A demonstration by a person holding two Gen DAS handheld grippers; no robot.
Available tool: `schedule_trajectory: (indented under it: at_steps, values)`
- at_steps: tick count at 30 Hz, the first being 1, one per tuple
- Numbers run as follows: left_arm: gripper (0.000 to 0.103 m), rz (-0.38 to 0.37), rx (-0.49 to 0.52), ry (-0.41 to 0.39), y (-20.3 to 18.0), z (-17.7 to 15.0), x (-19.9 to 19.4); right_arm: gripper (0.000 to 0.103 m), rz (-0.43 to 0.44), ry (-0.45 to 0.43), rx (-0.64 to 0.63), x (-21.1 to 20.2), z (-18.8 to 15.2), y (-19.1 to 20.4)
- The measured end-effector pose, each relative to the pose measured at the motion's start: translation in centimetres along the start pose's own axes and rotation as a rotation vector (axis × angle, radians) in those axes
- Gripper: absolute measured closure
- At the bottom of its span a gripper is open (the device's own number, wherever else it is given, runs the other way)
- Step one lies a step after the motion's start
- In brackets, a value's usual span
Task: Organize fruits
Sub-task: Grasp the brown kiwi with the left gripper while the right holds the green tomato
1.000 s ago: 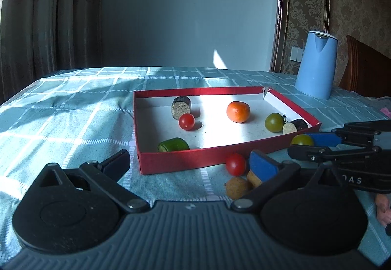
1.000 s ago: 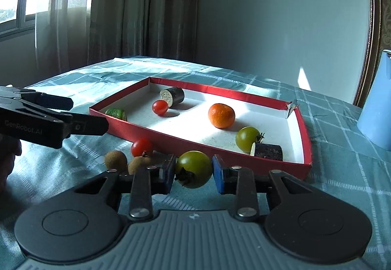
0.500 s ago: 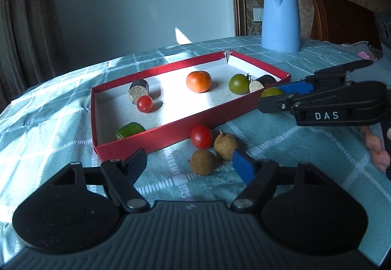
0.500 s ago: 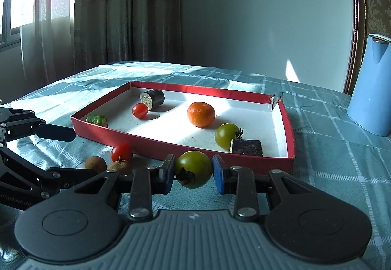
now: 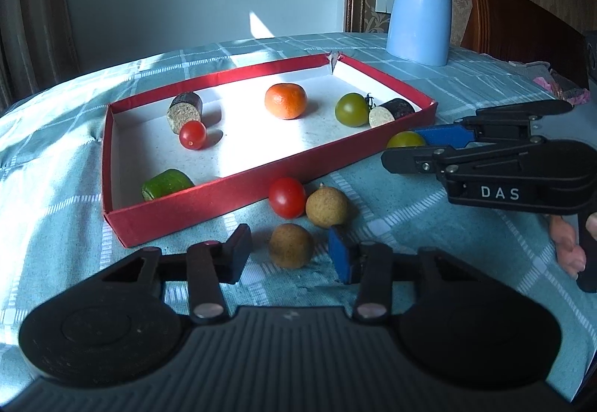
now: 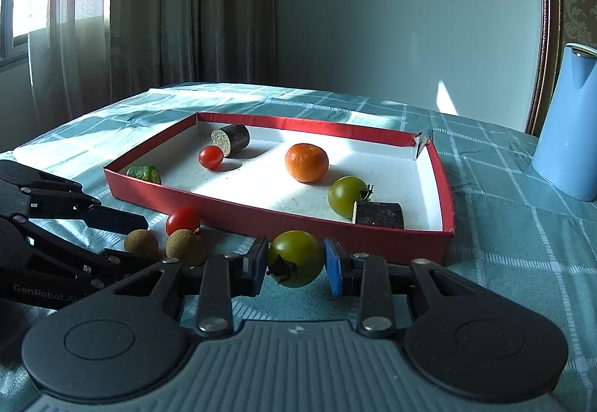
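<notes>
Holding my left gripper (image 5: 289, 255) low and tilted down over the checked tablecloth (image 5: 56, 218), I am closing its jaws around a brown round fruit (image 5: 291, 245) that lies between them; the pads are not touching it yet. One second ago these jaws stood wide open and this fruit was more to the right in my view, so I have swung toward it. Just behind it lie a second brown fruit (image 5: 327, 207) and a red tomato (image 5: 287, 197), both touching the cloth beside the red box (image 5: 194, 214). In the box I see a cucumber piece (image 5: 168, 183), a small red tomato (image 5: 192, 134), an orange (image 5: 286, 100) and a green tomato (image 5: 352, 109). On the right, my right gripper (image 6: 296, 264) is clamped on another green tomato (image 6: 296, 257), just before the box wall, same as before.
</notes>
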State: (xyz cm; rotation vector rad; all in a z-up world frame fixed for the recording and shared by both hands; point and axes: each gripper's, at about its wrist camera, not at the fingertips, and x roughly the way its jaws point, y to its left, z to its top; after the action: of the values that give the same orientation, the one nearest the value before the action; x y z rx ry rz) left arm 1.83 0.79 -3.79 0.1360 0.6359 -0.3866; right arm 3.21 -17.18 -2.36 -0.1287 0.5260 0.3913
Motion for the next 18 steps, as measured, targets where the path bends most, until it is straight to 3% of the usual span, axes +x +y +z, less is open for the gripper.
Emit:
schedule_trajectory:
  at_steps: [3,5,10,18]
  values:
    - [0.070,0.002,-0.010,-0.004,0.16,-0.06,-0.12,0.071,-0.001,0.003,-0.002,0.09,-0.04,0.07]
    - [0.078,-0.001,-0.008,-0.007,0.10,-0.11,-0.16,0.071,-0.003,0.004,-0.004,0.12,-0.07,0.10]
    - [0.078,0.008,-0.005,-0.013,-0.16,-0.19,-0.23,0.071,-0.003,0.017,-0.005,0.39,-0.04,0.09]
    - [0.078,0.117,-0.025,-0.034,-0.67,0.12,-0.48,0.071,-0.008,0.022,-0.005,0.49,-0.08,0.09]
